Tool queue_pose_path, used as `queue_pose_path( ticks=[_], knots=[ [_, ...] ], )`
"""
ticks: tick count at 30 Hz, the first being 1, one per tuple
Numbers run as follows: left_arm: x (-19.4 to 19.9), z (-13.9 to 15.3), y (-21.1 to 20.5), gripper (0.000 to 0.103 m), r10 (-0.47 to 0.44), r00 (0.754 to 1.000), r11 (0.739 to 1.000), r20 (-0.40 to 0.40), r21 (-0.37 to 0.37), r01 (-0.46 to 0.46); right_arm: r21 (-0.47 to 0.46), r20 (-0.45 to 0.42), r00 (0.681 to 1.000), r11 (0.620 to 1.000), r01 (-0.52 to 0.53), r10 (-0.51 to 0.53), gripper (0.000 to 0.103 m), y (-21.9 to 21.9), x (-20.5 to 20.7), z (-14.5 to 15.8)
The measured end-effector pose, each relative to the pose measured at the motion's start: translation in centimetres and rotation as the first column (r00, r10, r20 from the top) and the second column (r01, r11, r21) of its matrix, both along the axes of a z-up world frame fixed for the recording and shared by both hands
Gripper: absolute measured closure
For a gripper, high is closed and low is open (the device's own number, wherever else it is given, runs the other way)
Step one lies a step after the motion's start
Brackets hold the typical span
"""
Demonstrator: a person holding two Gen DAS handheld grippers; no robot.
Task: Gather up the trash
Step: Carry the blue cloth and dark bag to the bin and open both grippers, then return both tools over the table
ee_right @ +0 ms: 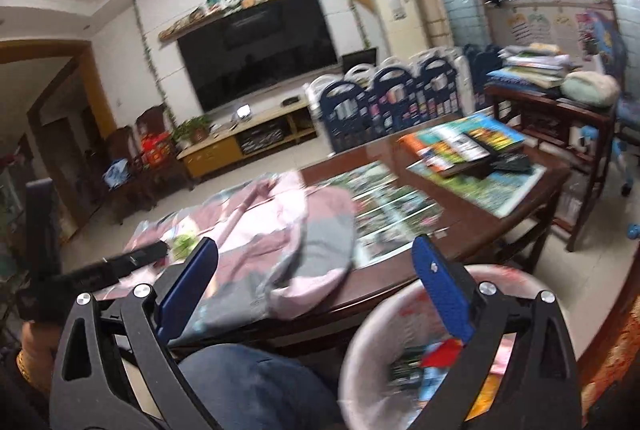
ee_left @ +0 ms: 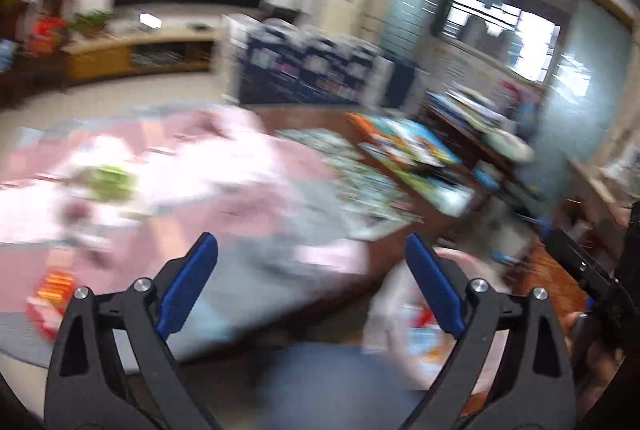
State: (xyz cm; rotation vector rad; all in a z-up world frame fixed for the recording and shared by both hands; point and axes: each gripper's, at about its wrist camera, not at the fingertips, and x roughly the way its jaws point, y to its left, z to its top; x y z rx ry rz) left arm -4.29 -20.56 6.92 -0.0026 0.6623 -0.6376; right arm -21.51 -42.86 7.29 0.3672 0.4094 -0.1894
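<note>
Now both grippers are hanging over the near edge of the dark wooden table (ee_right: 472, 230), and both are standing wide with nothing between the blue pads. From the right wrist view, the right gripper (ee_right: 316, 250) is spreading its fingers open, and the pink trash bin (ee_right: 360, 346) is sitting just below and beside the right-hand finger, off the near edge of the table, next to a knee in blue jeans (ee_right: 256, 382). Inside that bin, bits of trash (ee_right: 440, 350) are showing in red, blue and orange, too blurred to name. From the left wrist view, the left gripper (ee_left: 312, 246) is also gaping open, empty, and the whole picture is smearing with motion. On the table, beyond the left-hand finger, a green scrap (ee_left: 110, 182) is lying on a pink and grey cloth (ee_left: 224, 190); nearer the table's left edge an orange and red wrapper (ee_left: 52, 294) is lying clear of the pads. That same green scrap (ee_right: 184, 244) is showing in the right wrist view, just past the tip of the left gripper's black body (ee_right: 120, 262). Further back on the table, bright picture books (ee_right: 464, 146) are lying in a loose pile, their covers too blurred to read. No brand or lettering is coming through legibly anywhere.
</note>
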Motion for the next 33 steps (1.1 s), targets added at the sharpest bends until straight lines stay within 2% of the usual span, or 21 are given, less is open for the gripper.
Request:
queue_pose_path(
  ticks=[3, 7, 9, 12, 16, 19, 25, 33],
  knots=[
    [1.6, -0.2, 6.8, 0.007, 0.143, 0.986, 0.986, 0.08, 0.077, -0.149, -0.004, -0.023, 0.993, 0.993, -0.118, 0.118, 0.008, 4.7, 4.1, -1.1],
    [3.5, -1.9, 15.0, 0.007, 0.304, 0.944, 0.933, 0.125, 0.159, -0.322, -0.01, -0.049, 0.965, 0.966, -0.259, 0.258, 0.008, 11.8, 9.3, -1.9],
    [3.9, -2.7, 17.6, 0.007, 0.351, 0.927, 0.911, 0.135, 0.18, -0.371, -0.014, -0.054, 0.946, 0.948, -0.319, 0.318, 0.008, 15.4, 11.9, -2.2],
    [4.6, -4.1, 20.6, 0.007, 0.4, 0.91, 0.894, 0.109, 0.172, -0.413, -0.052, -0.072, 0.926, 0.926, -0.375, 0.371, 0.008, 19.7, 15.1, -2.8],
    [4.9, -6.4, 21.9, 0.007, 0.418, 0.907, 0.893, 0.05, 0.162, -0.42, -0.096, -0.091, 0.908, 0.904, -0.418, 0.41, 0.008, 23.0, 17.7, -4.5],
    [3.8, -6.6, 21.7, 0.007, 0.395, 0.916, 0.905, 0.075, 0.143, -0.402, -0.143, -0.159, 0.91, 0.903, -0.406, 0.384, 0.008, 23.9, 18.5, -6.1],
    [3.9, -7.2, 20.7, 0.007, 0.388, 0.92, 0.909, 0.054, 0.145, -0.391, -0.165, -0.138, 0.913, 0.9, -0.402, 0.383, 0.008, 23.5, 17.9, -6.1],
    [3.8, -7.3, 20.4, 0.007, 0.377, 0.924, 0.912, 0.056, 0.151, -0.381, -0.135, -0.128, 0.918, 0.911, -0.391, 0.375, 0.008, 22.7, 17.9, -6.0]
  ],
)
